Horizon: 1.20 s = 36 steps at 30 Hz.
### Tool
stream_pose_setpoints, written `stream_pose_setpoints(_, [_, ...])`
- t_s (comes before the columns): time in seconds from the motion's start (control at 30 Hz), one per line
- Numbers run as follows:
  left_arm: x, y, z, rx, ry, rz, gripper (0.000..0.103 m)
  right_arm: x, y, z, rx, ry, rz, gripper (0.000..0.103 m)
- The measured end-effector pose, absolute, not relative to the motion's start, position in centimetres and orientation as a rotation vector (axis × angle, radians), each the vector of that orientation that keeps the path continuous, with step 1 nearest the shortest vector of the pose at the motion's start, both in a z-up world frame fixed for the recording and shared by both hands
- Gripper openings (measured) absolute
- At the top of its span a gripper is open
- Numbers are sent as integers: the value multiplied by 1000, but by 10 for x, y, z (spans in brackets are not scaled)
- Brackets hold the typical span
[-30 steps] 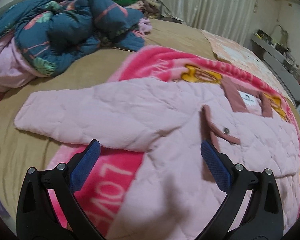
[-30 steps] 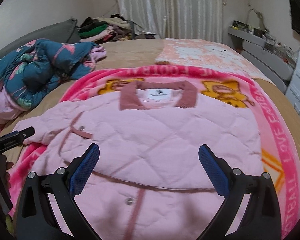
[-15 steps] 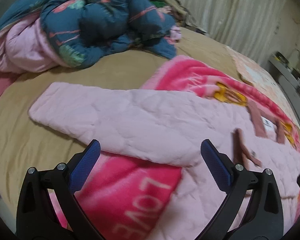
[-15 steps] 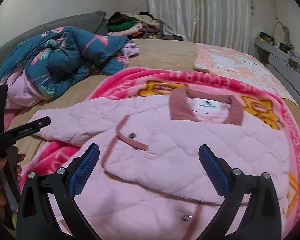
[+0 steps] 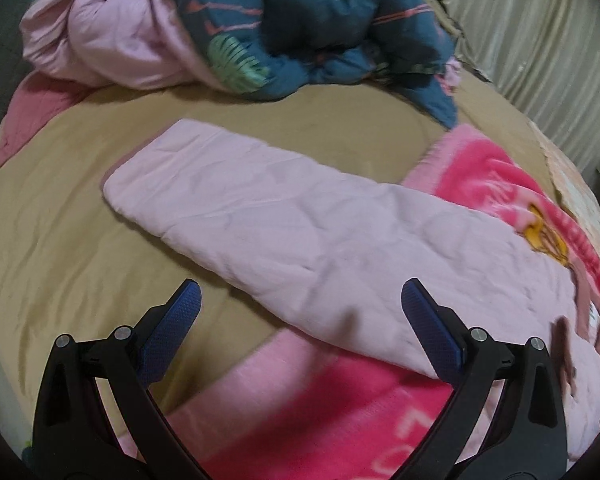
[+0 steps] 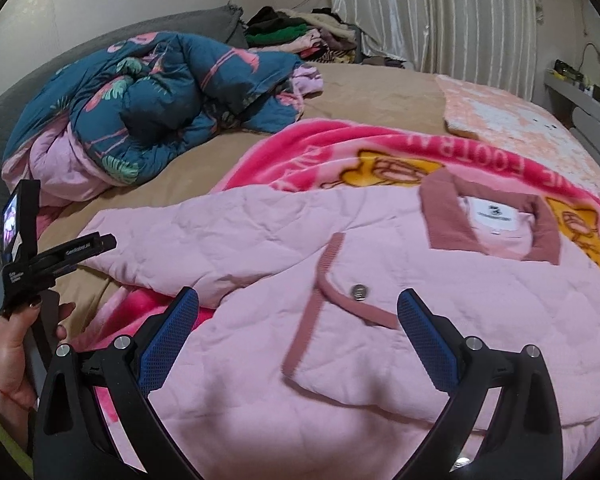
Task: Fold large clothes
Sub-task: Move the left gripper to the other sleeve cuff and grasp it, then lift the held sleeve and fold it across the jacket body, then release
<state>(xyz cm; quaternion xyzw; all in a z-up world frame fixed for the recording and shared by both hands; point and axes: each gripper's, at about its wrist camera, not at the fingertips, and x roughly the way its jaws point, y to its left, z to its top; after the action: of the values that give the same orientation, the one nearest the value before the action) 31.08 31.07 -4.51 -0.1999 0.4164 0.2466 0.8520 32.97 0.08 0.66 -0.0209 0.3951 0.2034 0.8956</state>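
Note:
A pale pink quilted jacket (image 6: pixel 420 340) with a dusty-rose collar (image 6: pixel 440 216) lies flat on a bright pink blanket (image 6: pixel 340 148) on the bed. Its left sleeve (image 5: pixel 280 220) stretches out onto the tan sheet. My left gripper (image 5: pixel 300 300) is open and empty, hovering just before the sleeve's near edge. It also shows in the right wrist view (image 6: pixel 76 250), held by a hand at the sleeve's cuff end. My right gripper (image 6: pixel 298 308) is open and empty above the jacket's front, near a snap button (image 6: pixel 358 291).
A bunched teal flamingo-print duvet (image 6: pixel 148 100) with pink lining lies at the bed's far left. A pile of clothes (image 6: pixel 300 32) sits by the curtain. A peach patterned cloth (image 6: pixel 520 120) covers the far right. A shelf (image 6: pixel 580 88) stands along the right wall.
My left gripper has swung left from the jacket's body toward the sleeve's cuff end. My right gripper has shifted left over the jacket front. Both stayed open.

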Motion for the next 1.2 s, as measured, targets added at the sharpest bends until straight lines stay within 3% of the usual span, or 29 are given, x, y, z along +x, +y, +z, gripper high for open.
stream_pose_setpoints(0.37, [311,372,-87,-563,908,653,94,343,35,-13,-90,855,473,99])
stream_pose_setpoints(0.8, [314,421,-117,-816,747,597,92,334,17,-19,-73,857,497,99])
stream_pose_setpoints(0.9, [315,429,-116,-832,730,616,53,331,-1,-19,-50,868,487,99])
stream_pose_setpoints(1.03, [317,433,-106,-822,711,576,22,326,-24,-18,-10,872,466,98])
stream_pose_setpoints(1.07, [317,432,-98,-817,697,562,17,325,-27,-16,-5,869,463,98])
stream_pose_setpoints(1.2, [318,420,-63,-741,646,525,12,317,-47,-7,19,843,450,98])
